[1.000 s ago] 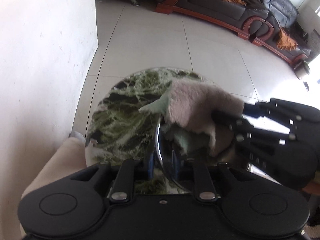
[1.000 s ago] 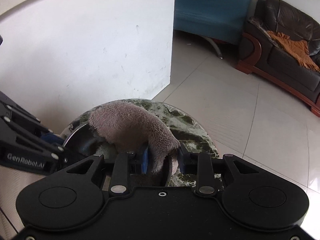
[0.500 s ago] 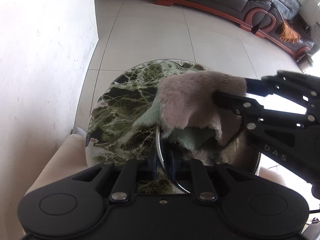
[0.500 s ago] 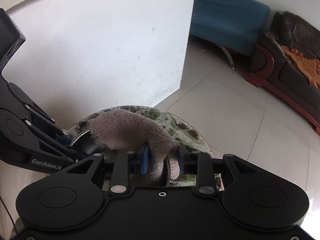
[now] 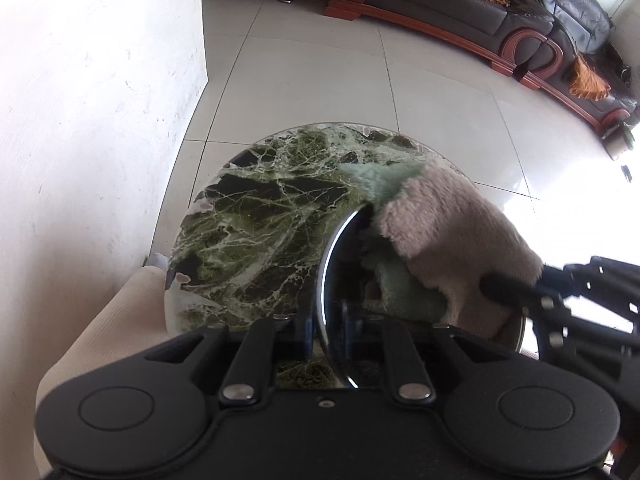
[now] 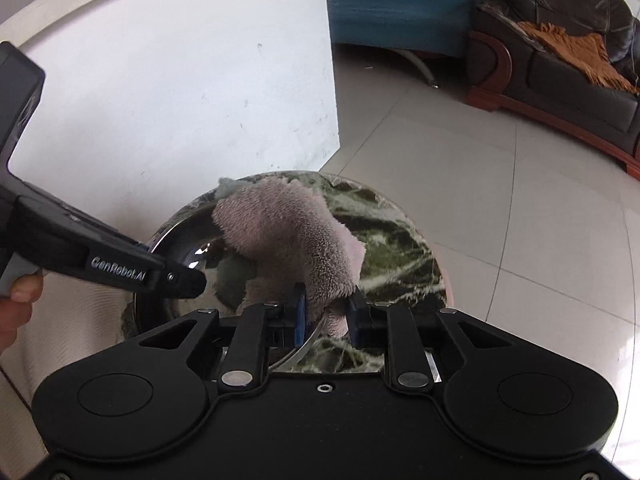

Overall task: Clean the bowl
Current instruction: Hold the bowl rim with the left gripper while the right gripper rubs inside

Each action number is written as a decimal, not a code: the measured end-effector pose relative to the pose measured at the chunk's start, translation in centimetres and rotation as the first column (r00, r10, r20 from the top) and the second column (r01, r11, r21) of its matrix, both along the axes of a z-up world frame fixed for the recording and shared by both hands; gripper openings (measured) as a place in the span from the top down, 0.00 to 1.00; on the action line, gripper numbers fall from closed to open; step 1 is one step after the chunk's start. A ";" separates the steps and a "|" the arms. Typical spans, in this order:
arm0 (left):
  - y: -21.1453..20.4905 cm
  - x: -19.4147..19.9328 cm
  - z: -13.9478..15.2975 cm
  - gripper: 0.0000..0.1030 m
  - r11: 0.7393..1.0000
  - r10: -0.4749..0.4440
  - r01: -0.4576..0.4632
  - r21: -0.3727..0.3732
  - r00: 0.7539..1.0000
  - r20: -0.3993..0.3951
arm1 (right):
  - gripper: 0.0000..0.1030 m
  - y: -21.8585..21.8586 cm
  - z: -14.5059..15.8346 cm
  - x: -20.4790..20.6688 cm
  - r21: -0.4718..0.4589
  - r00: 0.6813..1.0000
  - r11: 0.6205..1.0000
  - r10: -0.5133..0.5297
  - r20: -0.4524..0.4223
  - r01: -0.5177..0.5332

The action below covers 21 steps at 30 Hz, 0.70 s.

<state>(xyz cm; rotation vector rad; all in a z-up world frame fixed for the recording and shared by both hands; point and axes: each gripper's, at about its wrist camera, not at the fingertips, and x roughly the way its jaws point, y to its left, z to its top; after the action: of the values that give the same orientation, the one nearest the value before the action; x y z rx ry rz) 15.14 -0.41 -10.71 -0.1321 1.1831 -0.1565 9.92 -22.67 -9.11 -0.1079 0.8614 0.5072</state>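
A shiny metal bowl [image 5: 325,280] stands on a small round green marble table [image 5: 260,232]. My left gripper [image 5: 326,330] is shut on the bowl's near rim, one finger inside and one outside. A fluffy pink and green cloth [image 5: 452,232] lies over the bowl's far side and hangs into it. In the right wrist view the cloth [image 6: 288,236] runs down between the blue pads of my right gripper [image 6: 326,314], whose jaws are closing on it. The bowl's mirrored inside [image 6: 192,256] shows to the cloth's left, with the left gripper [image 6: 176,278] on its rim.
A white wall [image 5: 80,120] rises close on the left, and a beige ribbed cushion [image 5: 100,320] sits below the table edge. Pale floor tiles [image 6: 520,200] lie beyond. A dark leather sofa [image 5: 480,12] with orange throws and a teal seat [image 6: 400,4] stand farther off. A hand [image 6: 16,300] holds the left gripper.
The right gripper has swept the cloth across the bowl toward its far right side, baring more of the bowl's inside. The left gripper has kept its hold on the rim.
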 end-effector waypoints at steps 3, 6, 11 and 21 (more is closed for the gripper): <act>-0.1 0.0 0.0 0.86 1.000 -0.013 0.013 0.007 1.000 -0.002 | 0.81 0.4 0.5 -0.1 -0.024 1.000 1.000 0.004 0.019 -0.003; -0.1 0.0 0.1 0.86 1.000 -0.019 0.019 0.006 1.000 -0.010 | 0.80 1.2 1.1 1.3 -0.049 0.998 0.998 0.030 0.061 -0.027; -0.3 0.0 0.1 0.86 1.000 -0.019 0.019 0.010 1.000 -0.014 | 0.75 3.1 1.5 3.6 -0.084 0.988 0.991 0.114 0.104 -0.105; -0.3 0.1 0.1 0.86 0.999 -0.034 0.034 0.010 0.999 -0.014 | 0.57 2.9 2.7 3.2 -0.117 0.959 0.970 0.230 0.164 -0.212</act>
<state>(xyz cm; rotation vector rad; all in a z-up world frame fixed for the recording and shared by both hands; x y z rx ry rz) 15.22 -0.75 -10.59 -0.1041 1.2004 -0.1796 13.11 -19.77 -6.40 -0.3381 0.7034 0.6546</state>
